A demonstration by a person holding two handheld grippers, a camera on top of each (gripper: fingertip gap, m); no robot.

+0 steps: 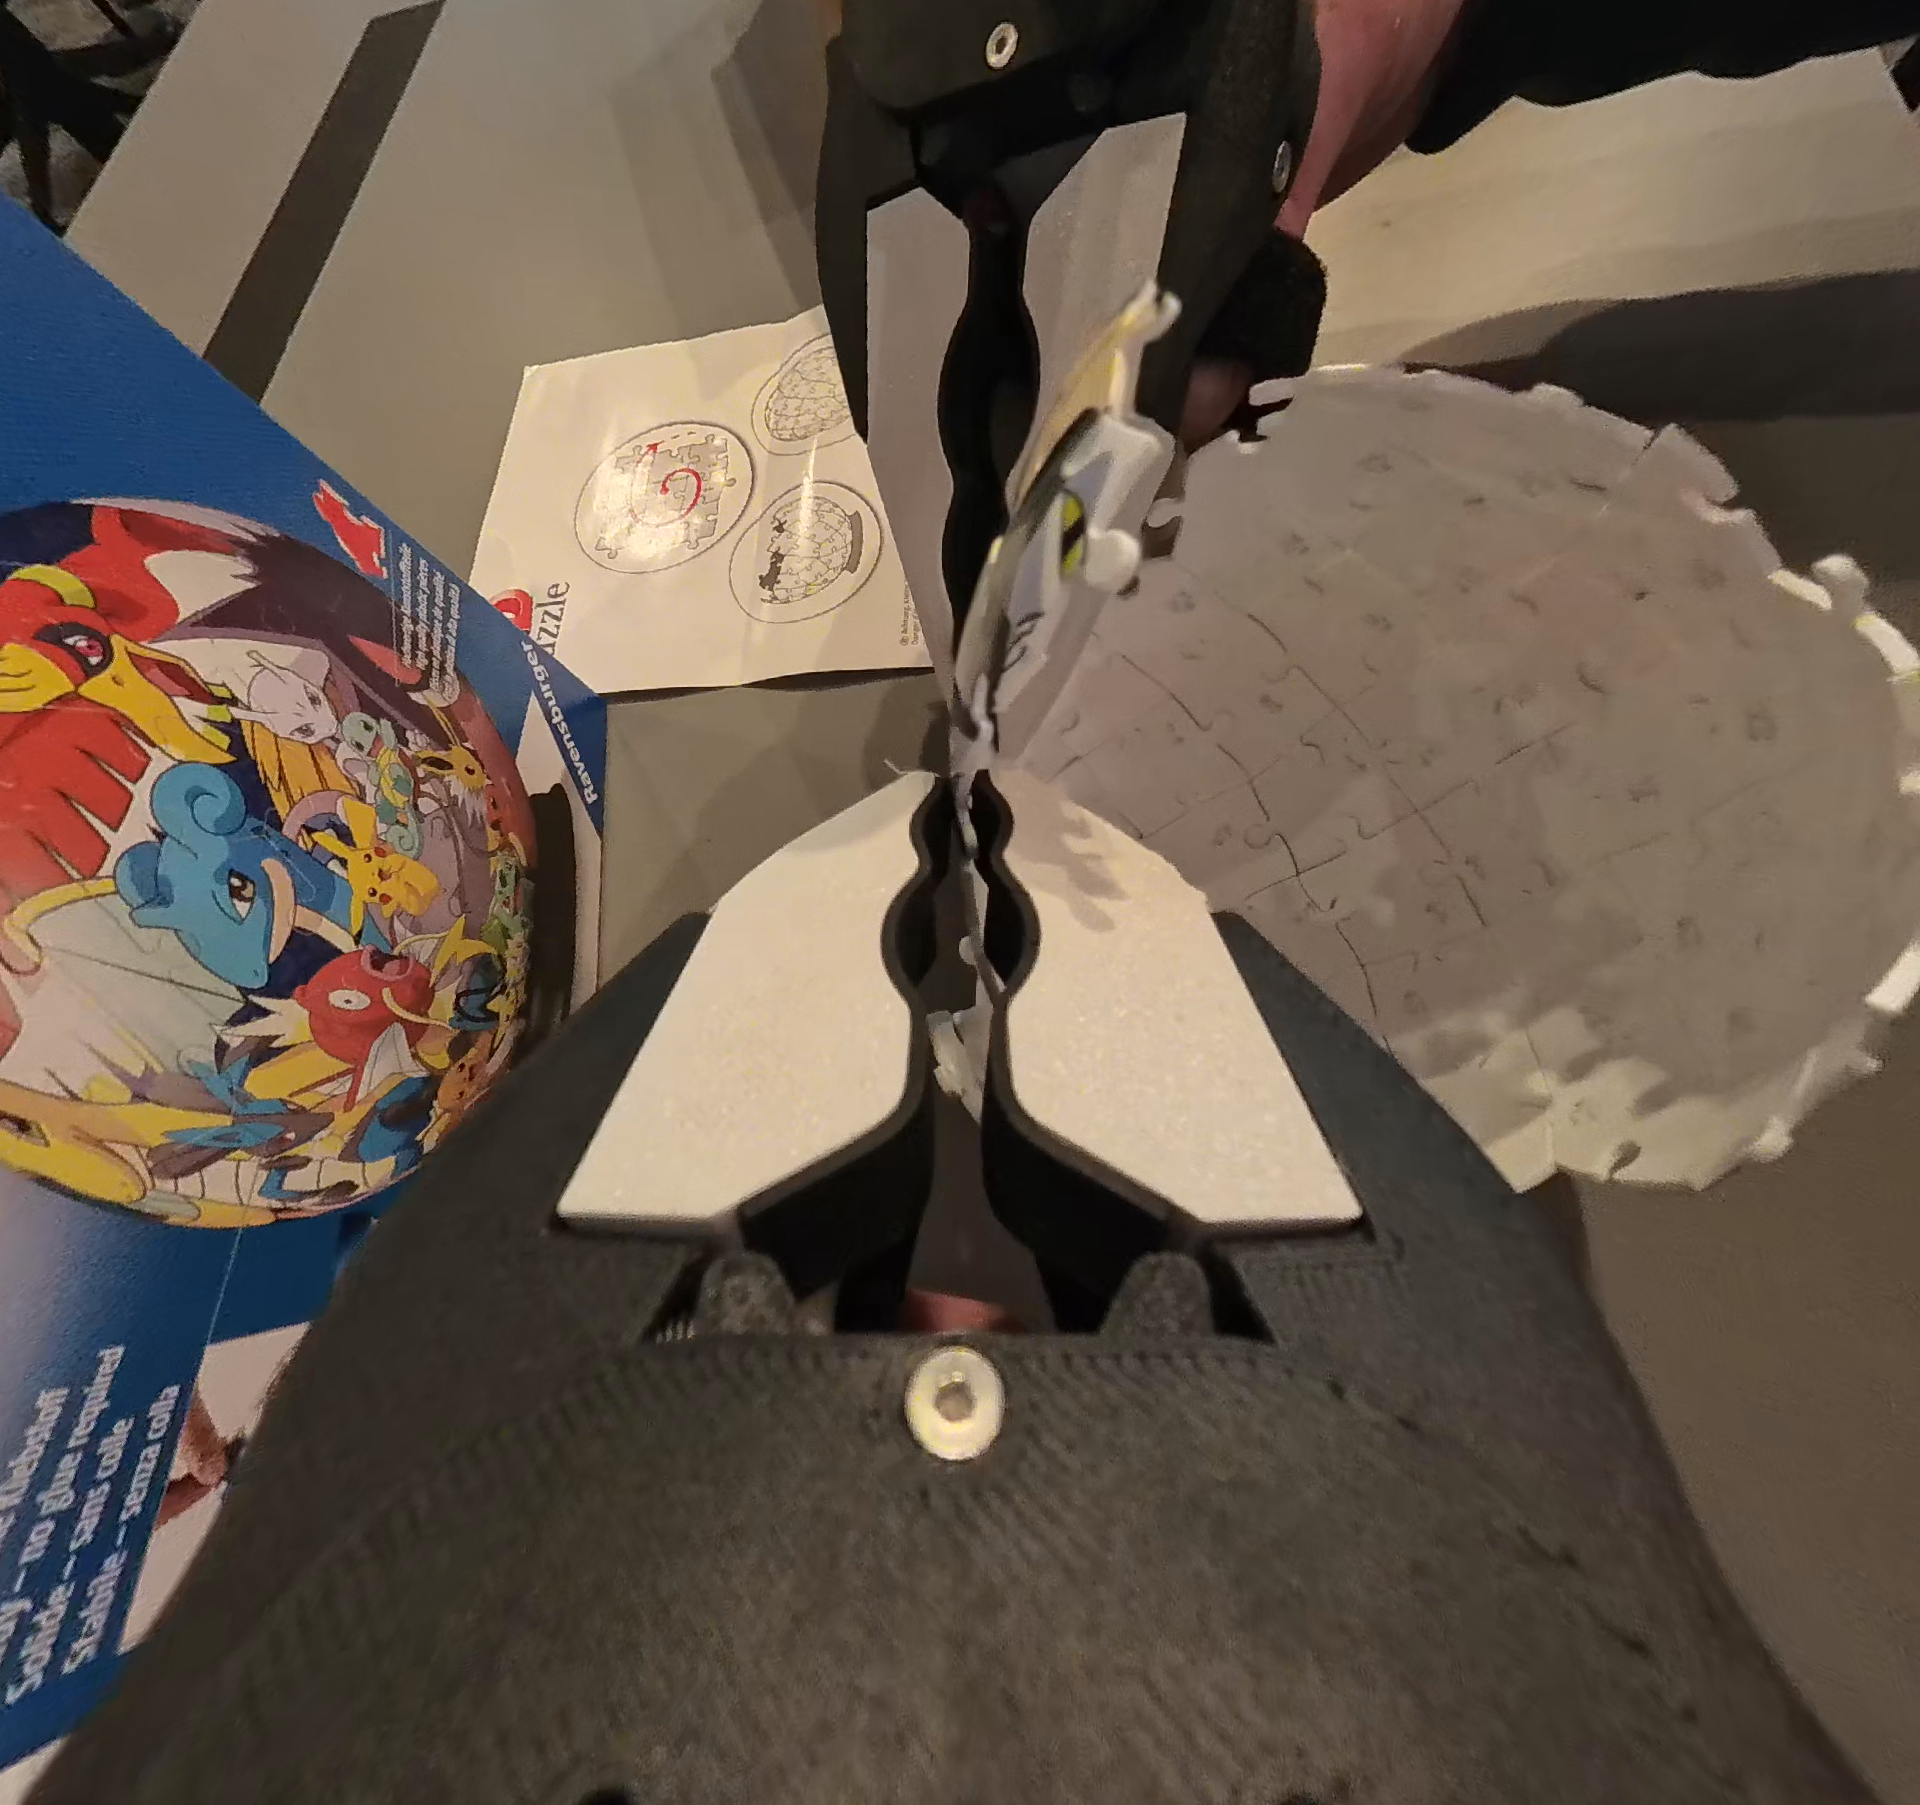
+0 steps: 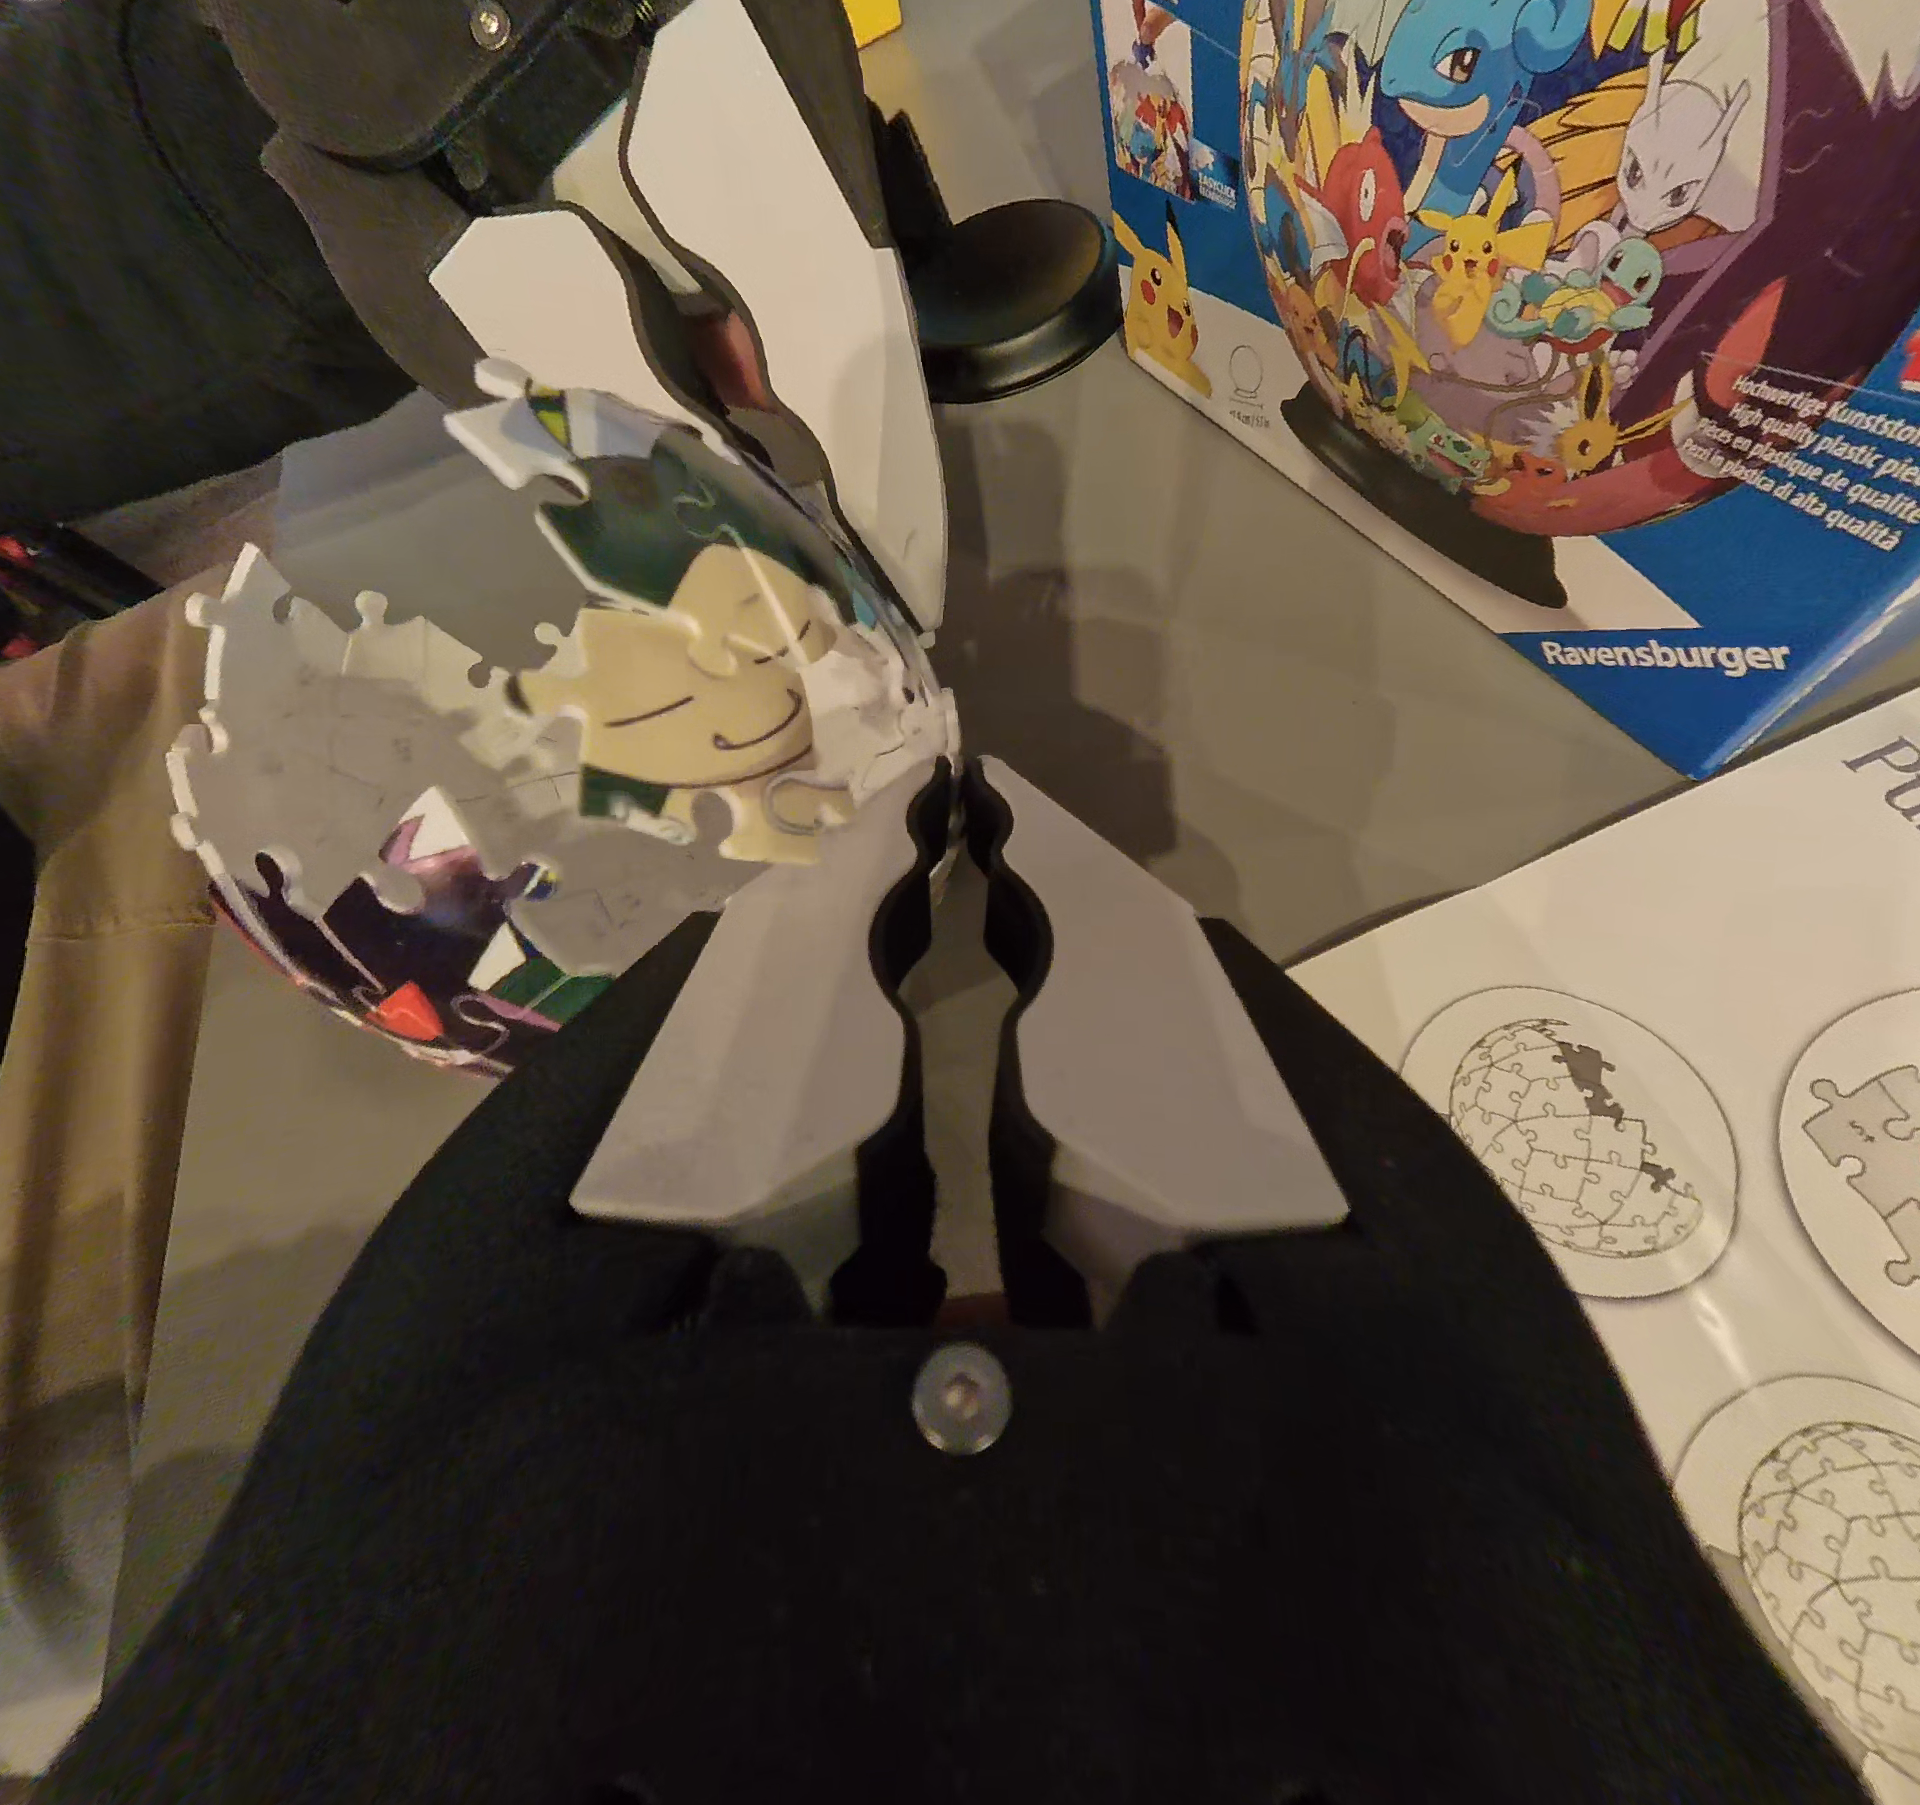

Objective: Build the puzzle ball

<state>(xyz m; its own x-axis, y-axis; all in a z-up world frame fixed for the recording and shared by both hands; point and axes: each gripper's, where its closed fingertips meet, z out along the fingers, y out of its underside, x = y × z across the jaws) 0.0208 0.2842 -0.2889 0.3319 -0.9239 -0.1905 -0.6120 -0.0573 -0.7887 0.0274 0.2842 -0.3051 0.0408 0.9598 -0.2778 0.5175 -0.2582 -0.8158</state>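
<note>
The partly built puzzle ball (image 1: 1507, 768) is an open shell held in the air between both grippers. The left wrist view looks into its white inside; the right wrist view (image 2: 665, 716) shows printed pieces on its outside and a jagged rim. My left gripper (image 1: 961, 799) is shut on the thin rim, seen edge-on. It reaches in from the top of the right wrist view (image 2: 914, 612), one finger inside the shell and one outside. My right gripper (image 2: 961, 784) is shut with its tips on the rim beside the left one. It comes down from above in the left wrist view (image 1: 966, 706).
The blue puzzle box (image 1: 260, 820) stands left of the ball, and at the back right in the right wrist view (image 2: 1558, 301). A white instruction sheet (image 1: 707, 508) lies on the grey table (image 1: 623, 145). A black stand (image 2: 1008, 301) sits beside the box. A person's sleeve (image 2: 104, 249) is at left. Less than 4 cm separates the two grippers' tips.
</note>
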